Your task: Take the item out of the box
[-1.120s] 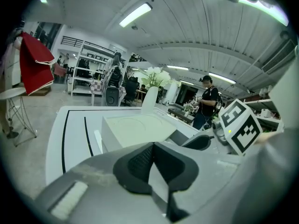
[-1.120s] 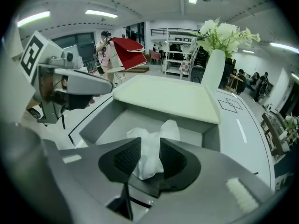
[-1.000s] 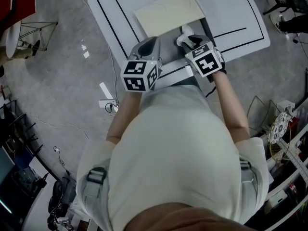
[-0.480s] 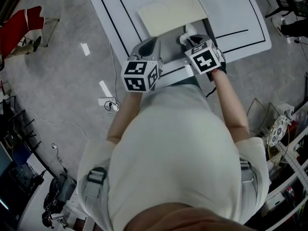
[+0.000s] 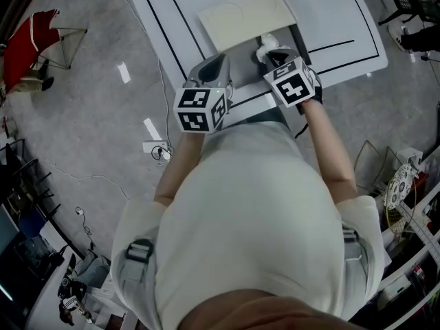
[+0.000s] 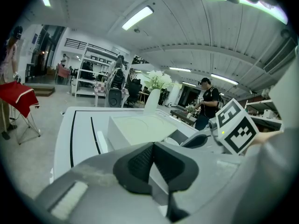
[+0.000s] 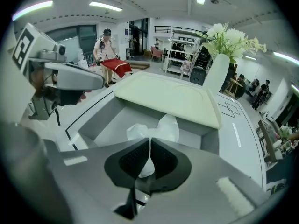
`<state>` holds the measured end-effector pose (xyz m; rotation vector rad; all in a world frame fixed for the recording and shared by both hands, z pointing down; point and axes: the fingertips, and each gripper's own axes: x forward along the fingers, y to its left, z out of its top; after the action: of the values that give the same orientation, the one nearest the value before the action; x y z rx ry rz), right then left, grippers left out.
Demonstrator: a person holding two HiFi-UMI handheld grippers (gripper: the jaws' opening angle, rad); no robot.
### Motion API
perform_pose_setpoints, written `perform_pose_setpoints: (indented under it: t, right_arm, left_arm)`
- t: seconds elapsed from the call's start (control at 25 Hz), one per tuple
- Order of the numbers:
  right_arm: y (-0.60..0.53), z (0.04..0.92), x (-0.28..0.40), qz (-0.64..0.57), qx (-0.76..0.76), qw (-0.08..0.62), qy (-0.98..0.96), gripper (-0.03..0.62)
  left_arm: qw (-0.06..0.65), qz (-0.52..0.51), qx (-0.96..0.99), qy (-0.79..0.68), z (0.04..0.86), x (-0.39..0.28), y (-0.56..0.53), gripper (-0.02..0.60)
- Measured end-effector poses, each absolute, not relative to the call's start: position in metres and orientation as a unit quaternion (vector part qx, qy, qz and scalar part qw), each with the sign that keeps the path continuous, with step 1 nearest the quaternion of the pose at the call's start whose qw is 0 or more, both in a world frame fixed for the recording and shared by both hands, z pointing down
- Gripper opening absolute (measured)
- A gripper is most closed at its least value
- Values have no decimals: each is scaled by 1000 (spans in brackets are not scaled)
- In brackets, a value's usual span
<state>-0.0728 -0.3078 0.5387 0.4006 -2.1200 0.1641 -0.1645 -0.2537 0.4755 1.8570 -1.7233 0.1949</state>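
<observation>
Got a grey box (image 7: pixel 96 125) on the white table (image 5: pixel 330 12), with a cream lid (image 7: pixel 173 97) covering its far half. Spotting a crumpled white plastic bag (image 7: pixel 161 127) down in the open near part. Got the right hand-held gripper (image 7: pixel 149 146) with jaws that have just been closing, now pinched tight on the bag's near fold, inside the box. Seeing the left hand-held gripper (image 6: pixel 153 146) squeezed closed on nothing, near the box's left side.
</observation>
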Motion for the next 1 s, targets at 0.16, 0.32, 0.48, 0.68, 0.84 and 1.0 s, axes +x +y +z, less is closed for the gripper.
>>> perform_pose_setpoints:
  t: [0.16,0.32,0.48,0.68,0.84,1.0]
  right_arm:
    - [-302,535,-75,64,164,466,-867,11]
    - [-299,529,-73,62,176,462,-867,10]
    - [-298,524,-70,60,189,457,-867,9]
    - [-295,513,-71,54,204,444,-871,8]
    - [-292,505,-72,51,218,436,-872,8]
    - [-288,496,-73,48,233,424,-874,8]
  left_arm:
    - [293,72,702,-646,474,-164,-250,0]
    - [289,70,707,-642,470,-161,-245,0]
    - [288,68,710,-639,468,-159,-239,0]
    - [285,66,714,-636,465,-159,-231,0]
    - [281,64,718,-634,461,-159,-226,0]
    - [277,64,722,-631,458,-160,-218,0]
